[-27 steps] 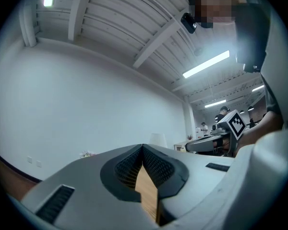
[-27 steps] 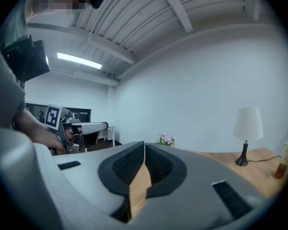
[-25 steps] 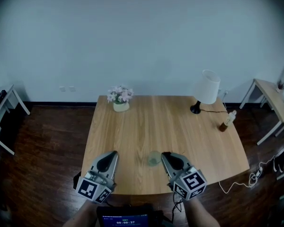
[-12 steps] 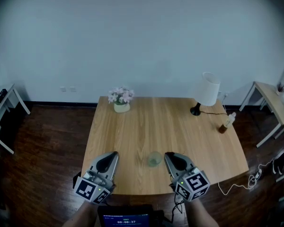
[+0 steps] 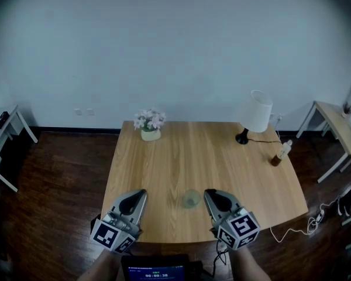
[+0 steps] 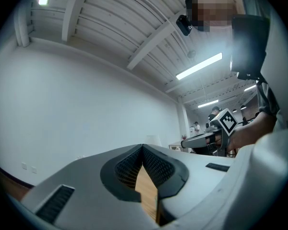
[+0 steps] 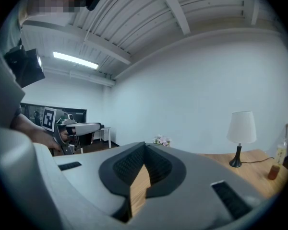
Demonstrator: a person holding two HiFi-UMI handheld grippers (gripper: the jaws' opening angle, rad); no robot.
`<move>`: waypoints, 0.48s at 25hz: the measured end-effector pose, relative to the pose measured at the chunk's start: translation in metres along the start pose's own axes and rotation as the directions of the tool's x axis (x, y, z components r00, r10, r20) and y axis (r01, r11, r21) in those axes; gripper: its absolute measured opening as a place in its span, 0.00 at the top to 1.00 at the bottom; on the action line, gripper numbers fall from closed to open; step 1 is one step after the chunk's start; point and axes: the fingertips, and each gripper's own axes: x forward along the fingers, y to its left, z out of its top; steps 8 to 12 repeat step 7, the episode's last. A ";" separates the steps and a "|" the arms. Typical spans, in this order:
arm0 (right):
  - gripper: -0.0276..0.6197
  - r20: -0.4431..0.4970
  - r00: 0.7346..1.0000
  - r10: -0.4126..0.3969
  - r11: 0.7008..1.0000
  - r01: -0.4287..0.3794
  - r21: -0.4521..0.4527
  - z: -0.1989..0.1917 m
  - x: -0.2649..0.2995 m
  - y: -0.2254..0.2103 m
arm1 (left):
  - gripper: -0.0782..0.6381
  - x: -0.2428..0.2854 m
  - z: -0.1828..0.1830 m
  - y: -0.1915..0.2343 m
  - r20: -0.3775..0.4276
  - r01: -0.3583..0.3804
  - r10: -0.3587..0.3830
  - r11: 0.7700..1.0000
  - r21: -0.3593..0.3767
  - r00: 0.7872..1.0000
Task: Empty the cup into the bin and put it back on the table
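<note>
A small clear cup (image 5: pixel 191 198) stands upright on the wooden table (image 5: pixel 210 157) near its front edge, and I cannot tell what it holds. My left gripper (image 5: pixel 141 192) hovers to its left, shut and empty. My right gripper (image 5: pixel 207 192) is just right of the cup, close to it but apart, also shut with nothing in it. In the left gripper view the jaws (image 6: pixel 142 146) meet at the tips and the right gripper (image 6: pixel 201 140) shows beyond. The right gripper view shows its closed jaws (image 7: pixel 145 145) and the left gripper (image 7: pixel 81 127) off to the left.
A flower pot (image 5: pixel 149 123) stands at the table's back left. A white lamp (image 5: pixel 254 115) and a brown bottle (image 5: pixel 281 151) are at the back right. Side tables (image 5: pixel 333 119) flank the room. Cables (image 5: pixel 298 224) lie on the dark floor to the right.
My right gripper has edged slightly to the right, away from the cup. The cup and the left gripper have stayed where they were.
</note>
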 end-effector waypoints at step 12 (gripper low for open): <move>0.96 0.003 1.000 0.008 1.000 -0.008 -0.014 0.004 0.002 0.000 | 0.90 0.002 0.000 0.004 0.011 -0.015 0.015 1.000 -0.003 1.000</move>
